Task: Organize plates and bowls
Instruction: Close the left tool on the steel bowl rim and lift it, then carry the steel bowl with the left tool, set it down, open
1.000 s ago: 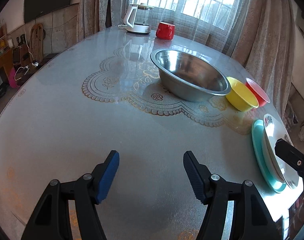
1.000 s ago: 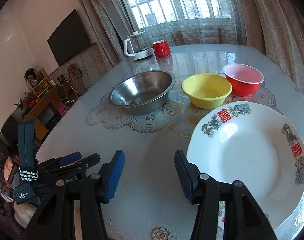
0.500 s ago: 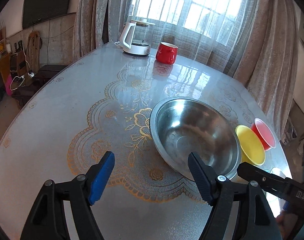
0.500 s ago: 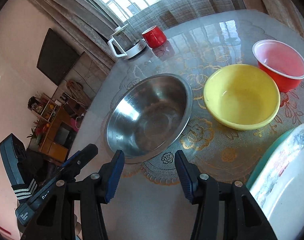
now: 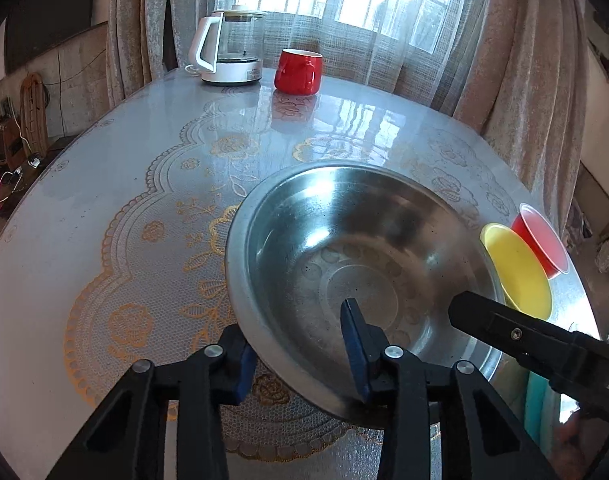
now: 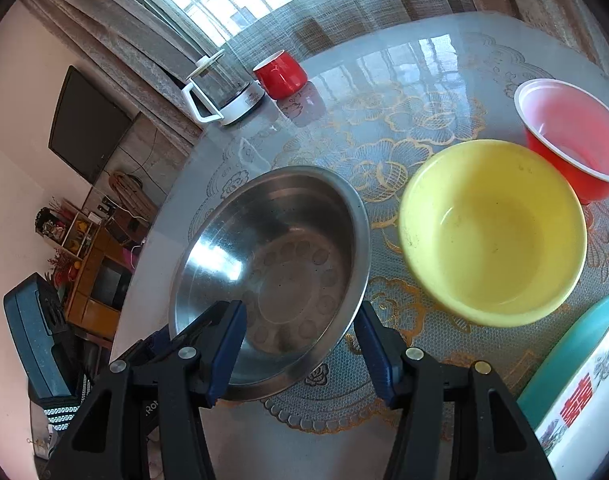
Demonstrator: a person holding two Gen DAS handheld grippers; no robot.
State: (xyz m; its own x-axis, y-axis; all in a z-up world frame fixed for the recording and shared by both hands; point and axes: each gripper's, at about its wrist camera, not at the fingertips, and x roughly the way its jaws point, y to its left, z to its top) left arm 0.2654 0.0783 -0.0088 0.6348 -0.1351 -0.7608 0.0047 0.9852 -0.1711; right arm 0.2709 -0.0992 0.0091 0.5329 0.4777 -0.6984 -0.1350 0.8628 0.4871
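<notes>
A large steel bowl [image 5: 356,264] sits on the lace-patterned table; it also shows in the right wrist view [image 6: 272,276]. My left gripper [image 5: 300,348] is open, its fingers straddling the bowl's near rim, one outside, one inside. My right gripper [image 6: 300,344] is open, fingers either side of the bowl's near edge. A yellow bowl [image 6: 492,232] and a red bowl [image 6: 576,140] stand to the right of it. A white patterned plate [image 6: 584,412] lies on a teal plate [image 6: 576,340] at the lower right.
A glass kettle [image 5: 228,52] and a red mug [image 5: 298,70] stand at the table's far edge by the curtained window. The right gripper's finger [image 5: 536,336] crosses the left wrist view at the lower right. The table edge curves close on the right.
Both grippers have moved forward from the plates and bare table to the steel bowl. The left gripper's fingers now straddle its near rim. Both stay open.
</notes>
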